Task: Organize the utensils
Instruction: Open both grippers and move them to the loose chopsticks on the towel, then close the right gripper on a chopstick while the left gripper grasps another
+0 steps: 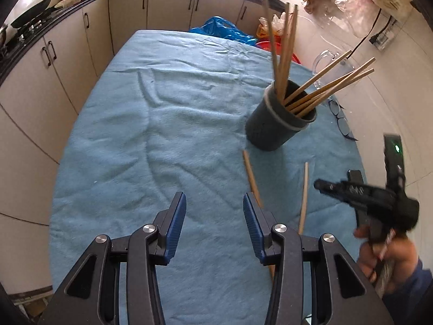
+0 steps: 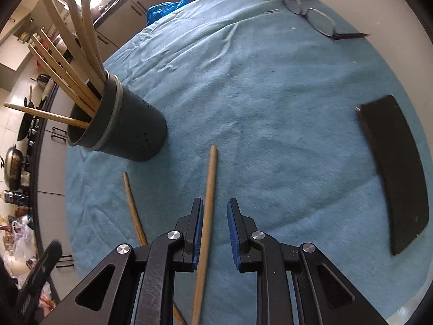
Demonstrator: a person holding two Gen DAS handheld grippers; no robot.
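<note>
Nearest, the left gripper (image 1: pixel 214 218) hangs spread wide over the blue towel-covered table (image 1: pixel 130 140), empty. The right gripper (image 2: pixel 215 228) is parted around a pale wooden chopstick (image 2: pixel 207 216) lying flat; a second darker chopstick (image 2: pixel 134 211) lies just left. Farther left stands the dark cylindrical holder (image 2: pixel 130 127) bristling with chopsticks. Only the right view shows a black rectangular case (image 2: pixel 395 173) and, clearly, the eyeglasses (image 2: pixel 314 16) beyond.

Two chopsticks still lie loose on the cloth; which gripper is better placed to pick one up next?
Right. The right gripper is open with one loose chopstick between its fingers. The left gripper is open over bare cloth.
</note>
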